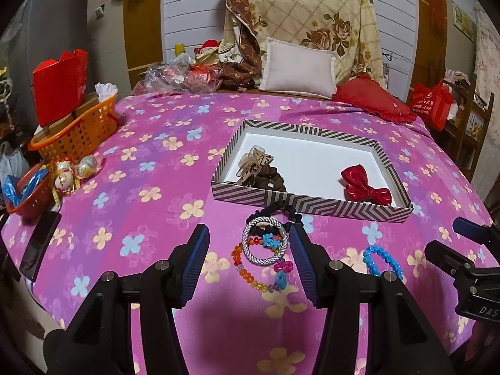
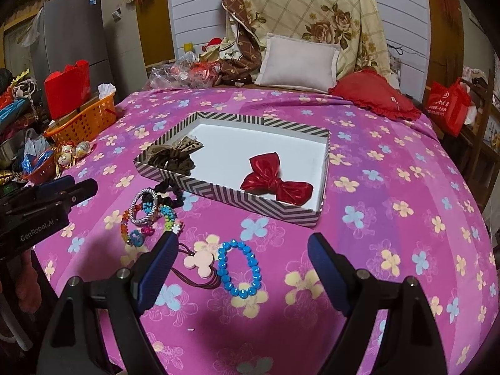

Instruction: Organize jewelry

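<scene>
The bed (image 1: 150,162), under a pink flowered cover, is carrying everything ahead of both tongs. A striped box (image 1: 312,206) is lying beyond the left tongs (image 1: 250,256), holding a brown scrunchie (image 1: 265,178) at its near left and a red bow (image 1: 365,187) at its right. The left tongs are standing apart, gripping nothing, with a small heap lying between the tips: a black scrunchie (image 1: 275,211), a grey-and-white bangle (image 1: 265,259) and a multicoloured bead string (image 1: 247,273). The right tongs (image 2: 240,256) are also standing apart and empty. A blue bead bracelet (image 2: 239,268) is lying between their tips, just beside a pink flower charm (image 2: 200,264) on dark cords near the left tip.
</scene>
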The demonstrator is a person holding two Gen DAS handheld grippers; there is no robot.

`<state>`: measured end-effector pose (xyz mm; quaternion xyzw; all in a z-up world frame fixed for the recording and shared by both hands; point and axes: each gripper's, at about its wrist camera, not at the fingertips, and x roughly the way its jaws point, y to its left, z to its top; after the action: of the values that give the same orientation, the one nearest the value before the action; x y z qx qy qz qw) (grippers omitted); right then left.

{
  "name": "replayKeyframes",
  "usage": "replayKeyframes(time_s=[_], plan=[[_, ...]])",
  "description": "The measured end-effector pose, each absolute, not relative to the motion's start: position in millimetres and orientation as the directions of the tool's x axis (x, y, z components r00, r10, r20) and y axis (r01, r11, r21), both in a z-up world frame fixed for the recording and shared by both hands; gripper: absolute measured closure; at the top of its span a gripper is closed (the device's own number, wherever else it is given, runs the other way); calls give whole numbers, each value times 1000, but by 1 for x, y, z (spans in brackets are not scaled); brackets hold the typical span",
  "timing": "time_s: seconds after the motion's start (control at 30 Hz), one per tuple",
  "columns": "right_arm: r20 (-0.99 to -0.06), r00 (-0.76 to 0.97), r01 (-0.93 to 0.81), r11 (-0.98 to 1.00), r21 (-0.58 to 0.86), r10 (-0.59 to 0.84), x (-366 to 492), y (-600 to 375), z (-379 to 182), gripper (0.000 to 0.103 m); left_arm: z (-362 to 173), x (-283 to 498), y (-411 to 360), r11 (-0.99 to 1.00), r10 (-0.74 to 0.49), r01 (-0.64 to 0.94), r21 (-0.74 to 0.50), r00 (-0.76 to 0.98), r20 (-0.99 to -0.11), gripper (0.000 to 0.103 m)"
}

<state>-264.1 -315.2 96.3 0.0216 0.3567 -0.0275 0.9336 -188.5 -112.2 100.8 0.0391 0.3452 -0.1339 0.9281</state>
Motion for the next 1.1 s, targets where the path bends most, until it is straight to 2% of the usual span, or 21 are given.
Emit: replayKeyframes(time_s=[1.1], plan=[[-699,712,97,995,8,-64,-260,-317,85,15,87,-185,-107,963,-213,268,-23,707,-675,64]])
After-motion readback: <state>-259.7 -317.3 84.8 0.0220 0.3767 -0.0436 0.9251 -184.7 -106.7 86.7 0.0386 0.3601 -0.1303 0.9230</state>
